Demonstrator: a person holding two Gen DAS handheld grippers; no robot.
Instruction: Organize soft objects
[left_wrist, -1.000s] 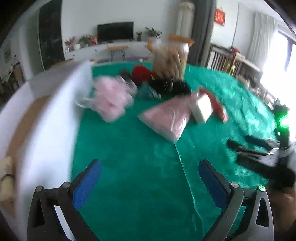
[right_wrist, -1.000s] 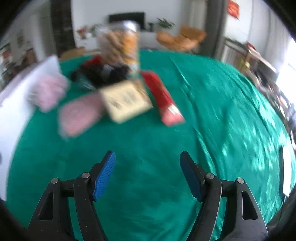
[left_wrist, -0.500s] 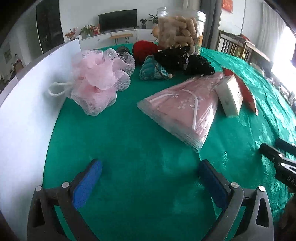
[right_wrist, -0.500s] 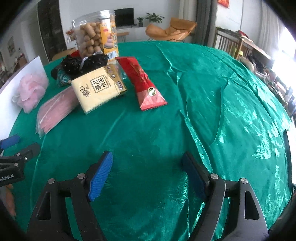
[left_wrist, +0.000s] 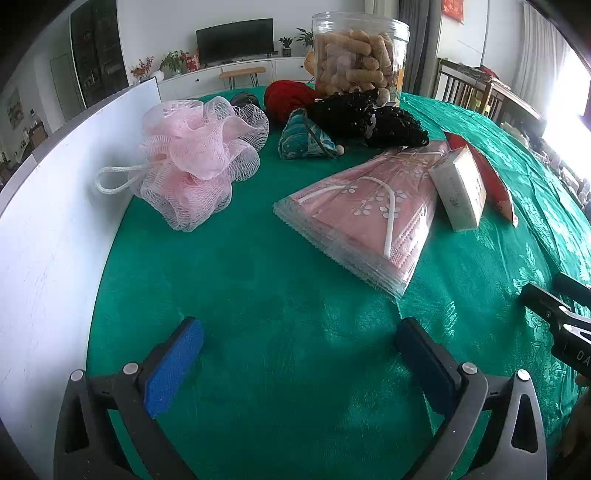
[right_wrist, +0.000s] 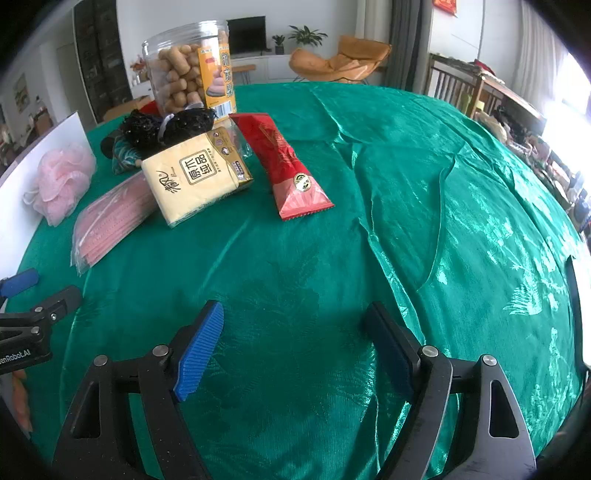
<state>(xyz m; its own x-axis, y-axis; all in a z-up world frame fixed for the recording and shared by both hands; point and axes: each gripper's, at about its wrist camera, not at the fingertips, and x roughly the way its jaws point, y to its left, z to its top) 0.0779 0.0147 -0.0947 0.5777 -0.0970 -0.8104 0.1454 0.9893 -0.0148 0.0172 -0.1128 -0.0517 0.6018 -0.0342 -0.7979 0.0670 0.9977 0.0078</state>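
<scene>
A pink mesh bath pouf (left_wrist: 195, 158) lies by the white board, also in the right wrist view (right_wrist: 61, 181). Behind it are a teal pouch (left_wrist: 303, 136), a black sequined item (left_wrist: 365, 114) and a red yarn ball (left_wrist: 288, 96). A pack of pink face masks (left_wrist: 369, 218) lies mid-table, with a tissue pack (right_wrist: 195, 177) leaning on it. My left gripper (left_wrist: 299, 350) is open and empty, short of the masks. My right gripper (right_wrist: 295, 343) is open and empty over bare cloth.
A white board (left_wrist: 48, 206) stands along the table's left side. A clear jar of snacks (right_wrist: 190, 77) stands at the back. A red snack packet (right_wrist: 284, 162) lies right of the tissues. Green cloth (right_wrist: 424, 184) covers the table.
Both grippers swung and then settled; the views went from blurred to steady. The left gripper now sits nearer the pouf and masks. Both stayed open.
</scene>
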